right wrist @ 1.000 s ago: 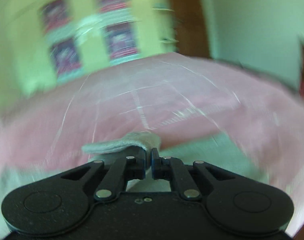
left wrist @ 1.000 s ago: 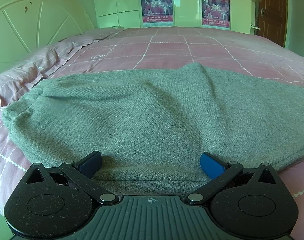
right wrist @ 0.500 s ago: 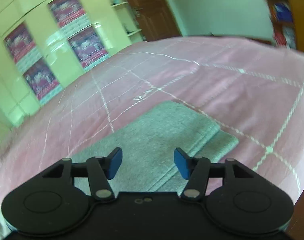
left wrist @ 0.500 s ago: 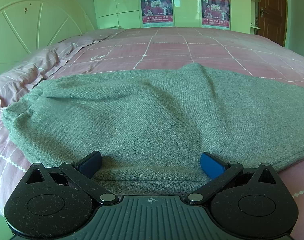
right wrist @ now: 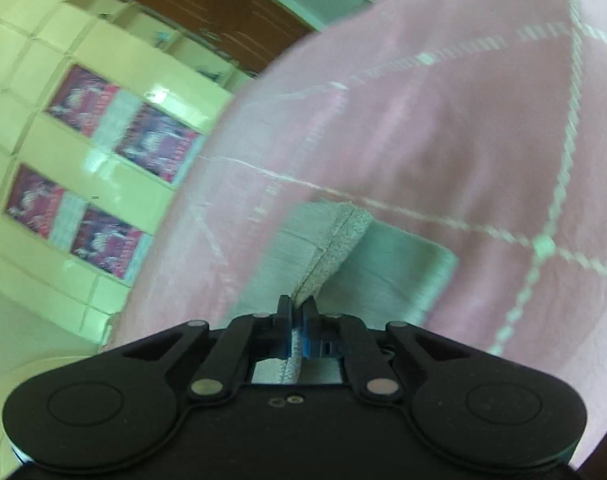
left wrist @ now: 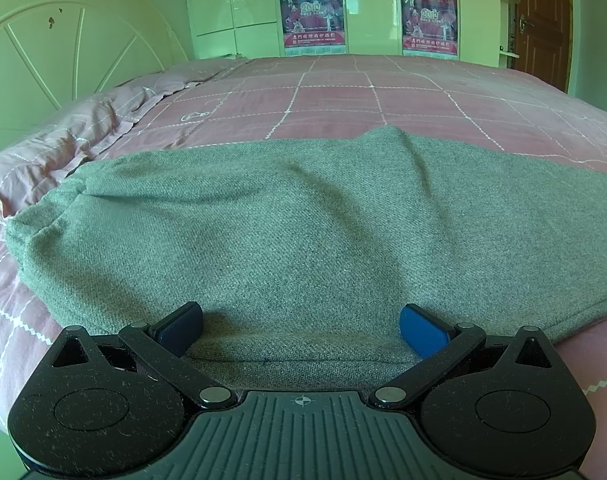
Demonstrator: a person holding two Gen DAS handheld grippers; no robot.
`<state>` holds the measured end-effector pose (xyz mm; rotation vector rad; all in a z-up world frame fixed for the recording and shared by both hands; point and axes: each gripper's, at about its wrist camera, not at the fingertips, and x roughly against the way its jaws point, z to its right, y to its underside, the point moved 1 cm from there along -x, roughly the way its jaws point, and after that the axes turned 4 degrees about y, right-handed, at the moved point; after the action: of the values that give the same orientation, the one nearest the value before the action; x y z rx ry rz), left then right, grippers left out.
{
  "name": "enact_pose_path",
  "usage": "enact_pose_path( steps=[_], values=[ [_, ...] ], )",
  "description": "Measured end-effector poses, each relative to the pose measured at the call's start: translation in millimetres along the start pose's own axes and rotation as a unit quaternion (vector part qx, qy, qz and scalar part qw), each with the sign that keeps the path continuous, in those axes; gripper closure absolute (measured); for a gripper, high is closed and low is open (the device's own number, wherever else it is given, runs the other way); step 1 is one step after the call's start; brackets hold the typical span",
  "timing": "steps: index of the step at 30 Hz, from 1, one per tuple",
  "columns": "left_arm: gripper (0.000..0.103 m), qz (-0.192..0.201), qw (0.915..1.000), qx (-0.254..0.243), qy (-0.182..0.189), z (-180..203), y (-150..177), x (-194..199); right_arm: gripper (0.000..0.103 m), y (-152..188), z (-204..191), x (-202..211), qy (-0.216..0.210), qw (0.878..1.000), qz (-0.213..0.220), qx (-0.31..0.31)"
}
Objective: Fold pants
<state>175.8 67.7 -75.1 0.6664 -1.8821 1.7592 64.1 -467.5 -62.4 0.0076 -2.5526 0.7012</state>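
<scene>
on pink bedspread (left wrist: 343, 96): one grey pants (left wrist: 303, 216); left gripper (left wrist: 301, 330) jaws wide, right gripper (right wrist: 296, 312) clamping hem.

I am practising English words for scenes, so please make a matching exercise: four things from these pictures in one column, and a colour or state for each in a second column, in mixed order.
Things:
1. left gripper
2. right gripper
3. pants
4. bedspread

States:
A. pink with white lines
B. grey, lying on the bed
C. open wide
D. shut on a fabric edge

Pairs: 1-C, 2-D, 3-B, 4-A
</scene>
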Motion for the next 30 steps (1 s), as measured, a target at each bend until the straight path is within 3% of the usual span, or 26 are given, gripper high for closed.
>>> enact_pose_path(
  steps=[2, 4, 8, 10, 11, 13, 17, 19, 21, 26, 27, 30],
  values=[
    [0.0, 0.001, 1.0, 0.0, -0.001, 0.4, 0.0, -0.1, 0.103, -2.5, -12.7, 16.5, -0.019, 1.0, 0.018, 0.017],
    [0.0, 0.001, 1.0, 0.0, -0.001, 0.4, 0.0, -0.2, 0.103, -2.4, -11.8, 26.6, -0.012, 0.999, 0.026, 0.029],
    [0.0, 0.001, 1.0, -0.001, -0.001, 0.7, 0.0, -0.2, 0.103, 0.8, 29.1, 2.0, 0.046, 0.999, -0.027, -0.009],
    [0.0, 0.001, 1.0, -0.001, 0.0, 0.6, -0.2, -0.1, 0.103, 5.9, 43.9, -7.4, 0.04, 0.997, -0.048, -0.038],
    [0.0, 0.0, 1.0, -0.001, 0.001, 0.4, -0.3, 0.0, 0.103, 6.4, 47.1, -5.9, 0.033, 0.997, -0.046, -0.051],
    [0.0, 0.001, 1.0, -0.001, 0.001, 0.4, -0.6, -0.1, 0.091, 4.0, 48.2, 2.9, 0.033, 0.997, -0.016, -0.063],
    [0.0, 0.003, 1.0, -0.002, -0.001, 2.3, 0.0, 0.0, 0.103, 0.1, 43.9, 6.2, 0.049, 0.998, 0.002, -0.038],
    [0.0, 0.002, 1.0, -0.002, -0.001, 2.7, 0.3, 0.0, 0.103, 0.7, 37.0, 11.3, 0.034, 0.999, 0.014, -0.021],
    [0.0, 0.003, 1.0, -0.002, -0.002, 3.7, 0.8, 0.0, 0.103, -1.7, 34.9, 8.7, 0.045, 0.999, 0.014, -0.014],
    [0.0, 0.003, 1.0, -0.001, 0.0, 3.7, 0.7, 0.0, 0.103, 2.4, 52.8, 8.1, 0.047, 0.998, 0.0, -0.048],
    [0.0, 0.003, 1.0, -0.001, -0.001, 4.0, 0.8, 0.1, 0.094, 1.5, 54.8, 12.9, 0.04, 0.997, 0.01, -0.059],
    [0.0, 0.004, 1.0, -0.001, 0.0, 4.2, 0.9, 0.3, 0.089, -6.2, 59.9, 34.0, 0.04, 0.995, 0.058, -0.077]
  ],
)
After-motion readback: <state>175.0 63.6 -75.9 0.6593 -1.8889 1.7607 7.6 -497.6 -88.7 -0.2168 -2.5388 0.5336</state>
